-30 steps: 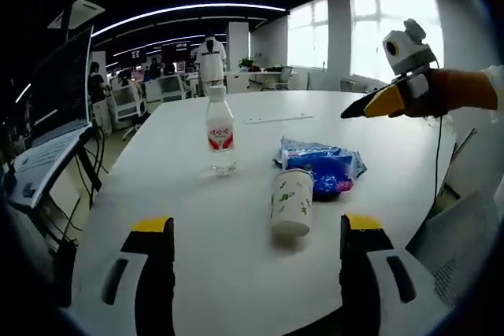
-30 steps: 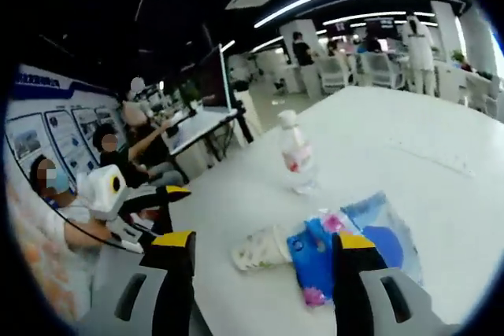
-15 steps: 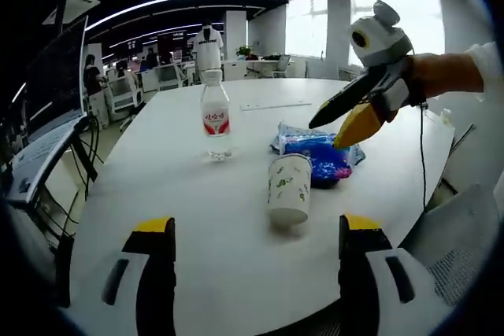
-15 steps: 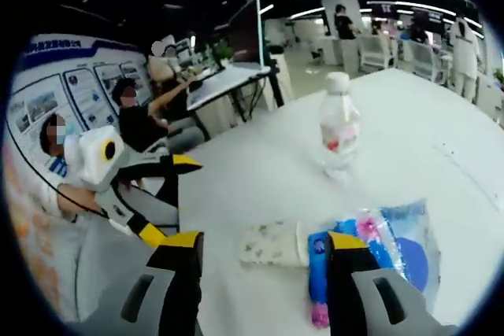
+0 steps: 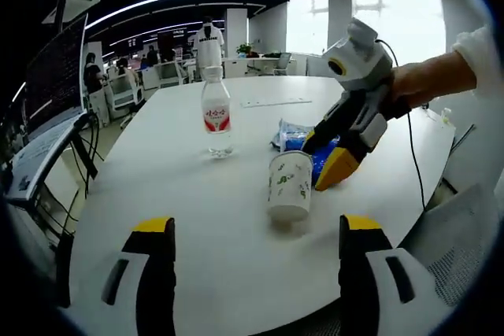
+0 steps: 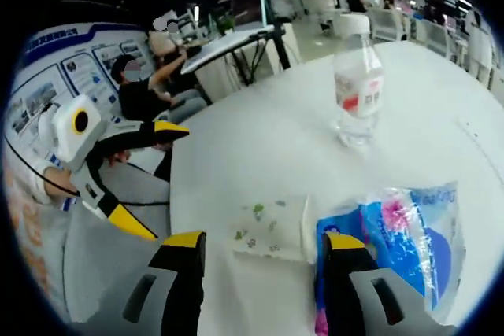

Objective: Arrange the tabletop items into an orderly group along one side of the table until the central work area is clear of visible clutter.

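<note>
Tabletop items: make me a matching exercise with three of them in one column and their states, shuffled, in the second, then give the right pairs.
Column one:
1. water bottle
2. paper cup
3. blue packet

Column two:
A. lying on its side between the right claw's jaws
B. lying flat, crinkled, printed with pink
C. standing upright, red label

Right pairs: 1-C, 2-A, 3-B
</note>
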A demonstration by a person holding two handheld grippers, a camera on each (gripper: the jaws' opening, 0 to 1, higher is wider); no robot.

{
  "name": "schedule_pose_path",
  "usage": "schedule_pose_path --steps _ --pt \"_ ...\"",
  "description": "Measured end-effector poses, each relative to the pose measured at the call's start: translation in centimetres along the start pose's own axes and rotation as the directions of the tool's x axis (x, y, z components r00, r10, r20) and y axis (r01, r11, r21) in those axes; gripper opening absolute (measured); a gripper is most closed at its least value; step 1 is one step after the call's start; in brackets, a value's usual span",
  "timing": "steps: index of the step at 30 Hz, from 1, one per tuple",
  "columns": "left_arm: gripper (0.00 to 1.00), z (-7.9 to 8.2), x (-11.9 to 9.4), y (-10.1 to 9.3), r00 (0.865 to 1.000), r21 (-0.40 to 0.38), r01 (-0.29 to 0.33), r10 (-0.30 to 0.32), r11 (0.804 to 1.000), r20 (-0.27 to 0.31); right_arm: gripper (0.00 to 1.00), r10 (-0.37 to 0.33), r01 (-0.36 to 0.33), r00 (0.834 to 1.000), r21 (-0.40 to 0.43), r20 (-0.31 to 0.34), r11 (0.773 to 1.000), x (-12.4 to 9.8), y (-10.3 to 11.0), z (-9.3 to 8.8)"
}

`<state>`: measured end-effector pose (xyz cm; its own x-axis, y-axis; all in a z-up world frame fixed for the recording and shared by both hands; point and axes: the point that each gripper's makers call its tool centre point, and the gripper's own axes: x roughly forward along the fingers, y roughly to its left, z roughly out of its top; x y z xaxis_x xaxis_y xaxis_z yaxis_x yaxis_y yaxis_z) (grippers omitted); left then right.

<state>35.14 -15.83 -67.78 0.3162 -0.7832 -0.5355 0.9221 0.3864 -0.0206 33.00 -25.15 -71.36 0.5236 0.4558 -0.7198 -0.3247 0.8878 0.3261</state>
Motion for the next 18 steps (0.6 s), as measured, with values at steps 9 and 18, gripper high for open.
schedule_pose_path --steps 9,18 --pt "0.85 -0.3 0.1 0.0 1.000 0.014 -0.004 0.004 1.000 -0.014 0.33 0.044 -0.043 0.999 0.032 -0.031 0.999 1.0 1.2 -2.3" --pt "0.84 -0.5 0.1 -0.1 1.000 0.028 -0.003 0.004 1.000 -0.027 0.00 0.039 -0.043 0.998 0.086 0.047 0.995 1.1 1.7 -2.2"
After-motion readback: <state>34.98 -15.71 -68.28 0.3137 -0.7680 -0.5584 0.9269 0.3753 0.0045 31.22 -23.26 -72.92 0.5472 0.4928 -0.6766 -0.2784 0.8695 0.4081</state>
